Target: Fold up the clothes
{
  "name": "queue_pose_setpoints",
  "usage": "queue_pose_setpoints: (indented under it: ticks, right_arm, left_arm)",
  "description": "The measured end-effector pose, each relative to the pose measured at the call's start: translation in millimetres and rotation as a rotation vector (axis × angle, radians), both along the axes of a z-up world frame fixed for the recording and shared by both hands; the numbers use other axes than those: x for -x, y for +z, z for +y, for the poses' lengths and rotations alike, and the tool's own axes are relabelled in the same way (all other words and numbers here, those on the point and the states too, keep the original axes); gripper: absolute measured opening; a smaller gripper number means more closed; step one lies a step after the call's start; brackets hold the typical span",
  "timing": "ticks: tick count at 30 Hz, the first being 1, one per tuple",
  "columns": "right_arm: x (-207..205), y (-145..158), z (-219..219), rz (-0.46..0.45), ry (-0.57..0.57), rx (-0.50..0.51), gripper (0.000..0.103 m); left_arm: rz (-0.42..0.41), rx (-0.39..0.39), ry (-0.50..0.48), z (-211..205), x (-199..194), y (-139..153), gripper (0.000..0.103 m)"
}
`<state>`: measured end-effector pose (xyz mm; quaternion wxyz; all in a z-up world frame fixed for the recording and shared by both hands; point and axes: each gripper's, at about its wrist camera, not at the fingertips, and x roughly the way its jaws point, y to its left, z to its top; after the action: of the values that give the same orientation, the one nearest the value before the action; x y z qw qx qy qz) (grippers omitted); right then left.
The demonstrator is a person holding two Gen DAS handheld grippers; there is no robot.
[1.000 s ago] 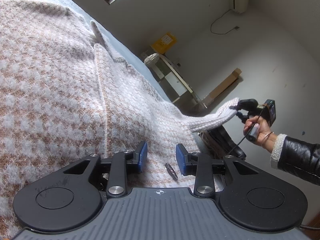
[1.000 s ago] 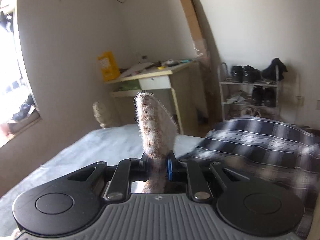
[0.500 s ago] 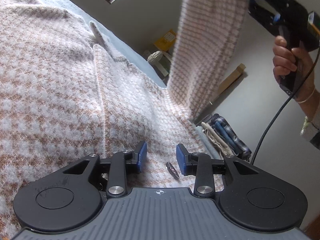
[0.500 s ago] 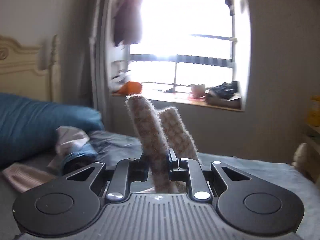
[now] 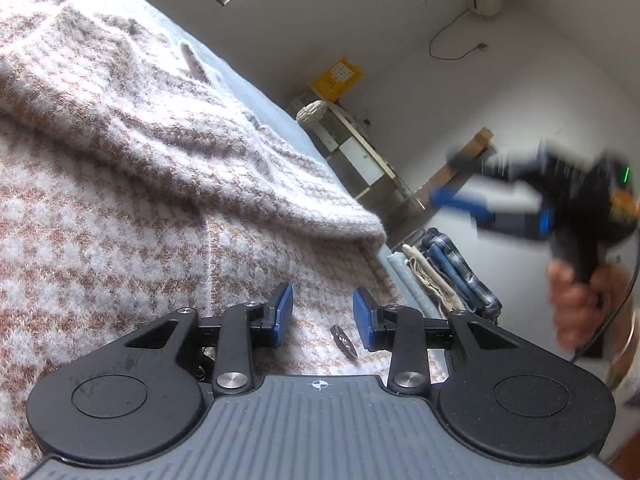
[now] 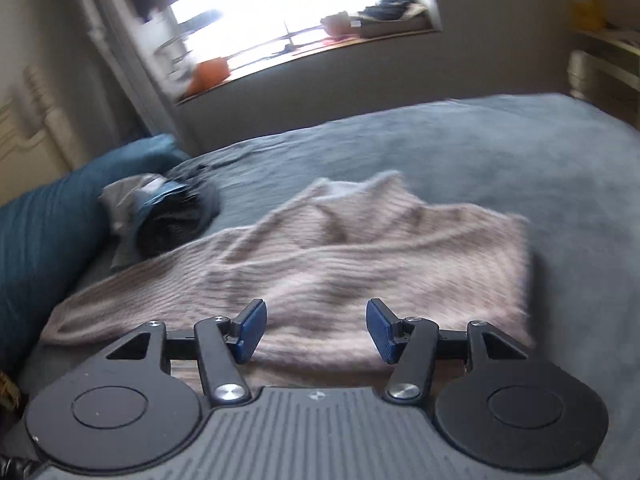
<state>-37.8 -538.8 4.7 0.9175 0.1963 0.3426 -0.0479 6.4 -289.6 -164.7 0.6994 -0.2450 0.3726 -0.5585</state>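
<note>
At far left we see the blue pillow and a dark bundle of clothes just beside the houndstooth sweater, which lies on the grey bedspread; bare bedding stays open to its right and far side. Its sleeve lies folded across the body, cuff at the bed's right edge. Our left gripper sits low over the hem, jaws partly apart, clasping nothing. Our right gripper, tilted down over the sweater, has just been opening and is empty; its hand is off the bed's right edge.
</note>
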Motion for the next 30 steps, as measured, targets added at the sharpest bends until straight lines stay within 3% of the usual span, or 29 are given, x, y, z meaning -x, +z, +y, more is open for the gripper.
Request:
queue_pose_setpoints:
  ticks: [2,6,9,13,17,21,26,30]
  right_arm:
    - [32,-16,-34,0.022,-0.159,-0.059,0.058]
    - [70,-57,-61,0.013,-0.339,-0.162,0.056]
    - [72,-78,-58,-0.012,-0.389,-0.121,0.051]
    - [65,-93,-53,-0.001,-0.447,0.024,0.043]
    - [61,-93,-55,0.030,-0.434,0.135,0.044]
    - [53,-89,-50,0.051,-0.356,0.241,0.050]
    - [30,-94,-40,0.080,-0.234,0.335,0.052]
    - [11,-107,-50,0.101,-0.271,0.322,0.047]
  left_arm:
    - [0.039,0.003,0.016,4,-5,7,0.041]
    - [0.083,0.028,0.087,28,-17,26,0.042]
    - [0.098,0.028,0.206,56,-32,41,0.044]
    - [0.087,-0.081,0.349,76,-56,49,0.050]
    - [0.066,-0.177,0.437,79,-68,50,0.056]
    - [0.068,-0.194,0.458,77,-74,48,0.066]
    - [0.027,-0.223,0.480,68,-72,47,0.067]
    - [0.015,-0.227,0.484,68,-72,44,0.063]
